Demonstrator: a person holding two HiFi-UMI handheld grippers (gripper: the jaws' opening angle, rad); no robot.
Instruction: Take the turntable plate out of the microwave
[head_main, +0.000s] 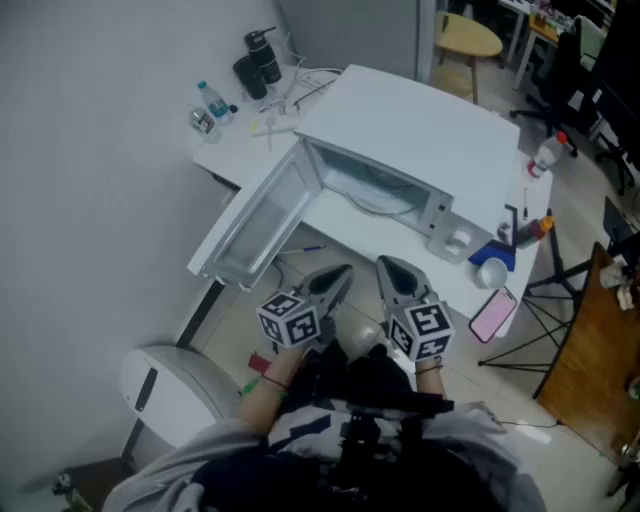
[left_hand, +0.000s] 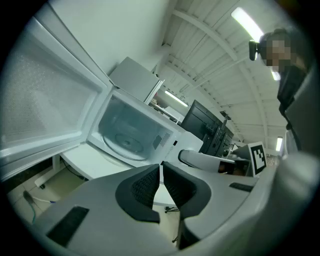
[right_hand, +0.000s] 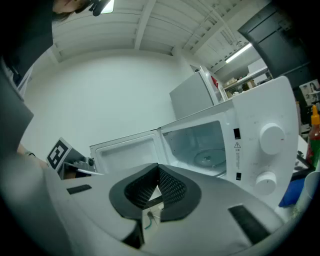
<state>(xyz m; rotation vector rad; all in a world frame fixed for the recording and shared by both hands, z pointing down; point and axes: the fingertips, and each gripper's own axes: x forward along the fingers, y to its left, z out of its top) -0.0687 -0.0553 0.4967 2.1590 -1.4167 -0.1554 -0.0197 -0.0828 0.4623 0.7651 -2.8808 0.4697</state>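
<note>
microwave (head_main: 420, 130): white, on the white desk (head_main: 335, 232), at the middle of the head view; its open front faces the lower part of the frame.
door (head_main: 255, 225): swung wide open to the left of the cavity, its inner face showing.
turntable plate (head_main: 385, 200): clear glass, lying flat on the cavity floor inside the microwave; both gripper views show it there as well.
left claw (head_main: 338, 280): clenched, the ribbed pads meeting at their tips with nothing between them; lower middle of the head view, in front of the open door and apart from it.
right claw (head_main: 392, 272): clenched and empty too, just beside the left claw, pointed toward the cavity and clear of the microwave.
pink phone (head_main: 493, 313): flat on the desk's right-hand corner, near a blue cup (head_main: 492, 262).
bottles (head_main: 212, 105): at the desk's far end, upper left of the head view, beside a black flask (head_main: 262, 58).
</note>
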